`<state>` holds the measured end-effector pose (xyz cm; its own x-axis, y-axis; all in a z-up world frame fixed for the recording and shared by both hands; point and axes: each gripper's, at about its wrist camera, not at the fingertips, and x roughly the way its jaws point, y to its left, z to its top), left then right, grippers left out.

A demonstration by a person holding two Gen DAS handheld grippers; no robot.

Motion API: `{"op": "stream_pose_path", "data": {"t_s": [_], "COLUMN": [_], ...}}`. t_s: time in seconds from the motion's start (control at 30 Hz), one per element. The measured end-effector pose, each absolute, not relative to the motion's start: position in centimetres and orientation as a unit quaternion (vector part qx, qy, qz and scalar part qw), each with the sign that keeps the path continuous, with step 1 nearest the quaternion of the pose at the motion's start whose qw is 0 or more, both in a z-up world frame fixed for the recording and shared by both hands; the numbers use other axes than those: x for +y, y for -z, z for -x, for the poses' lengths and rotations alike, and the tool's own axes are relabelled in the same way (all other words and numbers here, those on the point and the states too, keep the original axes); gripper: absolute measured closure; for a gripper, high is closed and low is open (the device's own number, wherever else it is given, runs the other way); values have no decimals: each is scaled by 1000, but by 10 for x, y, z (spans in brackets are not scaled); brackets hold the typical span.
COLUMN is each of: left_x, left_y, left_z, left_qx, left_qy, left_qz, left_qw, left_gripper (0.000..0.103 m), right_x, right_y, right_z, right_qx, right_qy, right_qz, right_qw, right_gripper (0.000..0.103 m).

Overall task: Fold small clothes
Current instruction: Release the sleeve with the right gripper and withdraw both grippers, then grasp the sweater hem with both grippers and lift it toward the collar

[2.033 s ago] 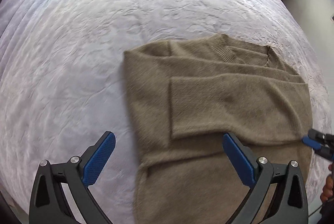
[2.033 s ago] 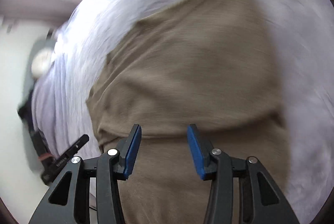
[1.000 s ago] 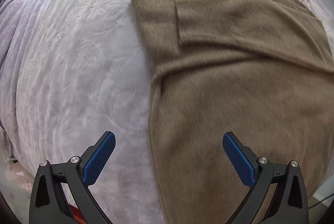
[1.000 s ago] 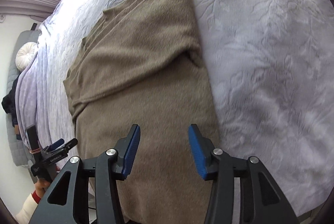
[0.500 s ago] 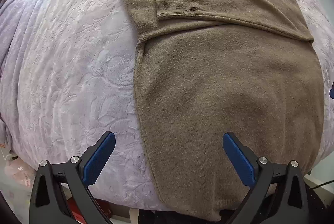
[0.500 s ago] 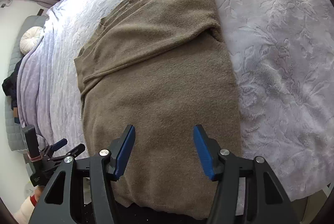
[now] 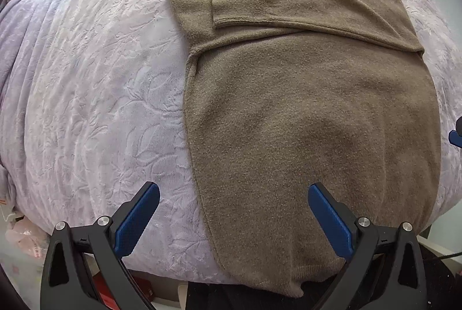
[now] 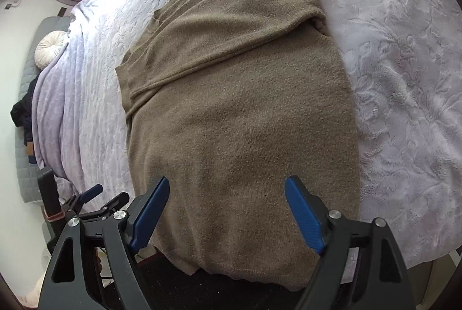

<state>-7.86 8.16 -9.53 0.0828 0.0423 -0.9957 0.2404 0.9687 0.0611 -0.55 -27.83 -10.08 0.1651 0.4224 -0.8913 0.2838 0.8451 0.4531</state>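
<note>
hovering released, left gripper and opening right gripper should pinch the sweater near hem corners, then fold far.

Sweater: brown knit, lying flat across the middle of the frame, sleeves folded over its upper part, hem hanging past the bed edge at the bottom.
Bedspread: pale lilac, embossed leaf pattern, filling the right and top.
Right gripper: bottom centre, blue pads opening, nothing pinched between them, sweater beneath.
Left gripper: lower left, small, spread unclear.
Cushion: white, round, far left.
</note>
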Motion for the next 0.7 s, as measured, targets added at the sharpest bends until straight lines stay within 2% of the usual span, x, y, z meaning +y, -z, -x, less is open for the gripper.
{"op": "stream_pose_path", "data": {"t_s": [0.13, 0.7], "left_x": [82, 82], "left_y": [97, 104], "left_z": [80, 86], "left_qx": [676, 691], "left_qy": [66, 65], "left_qz": [-109, -116], "left_qw": [725, 710], "left_gripper": [0, 0], "right_x": [-276, -291], "right_y": [99, 114], "right_z": [7, 26], "right_qx": [651, 665], "right_qy": [-39, -23], "right_qz": [-249, -262], "right_qw": [716, 699], "right_gripper": [18, 18]}}
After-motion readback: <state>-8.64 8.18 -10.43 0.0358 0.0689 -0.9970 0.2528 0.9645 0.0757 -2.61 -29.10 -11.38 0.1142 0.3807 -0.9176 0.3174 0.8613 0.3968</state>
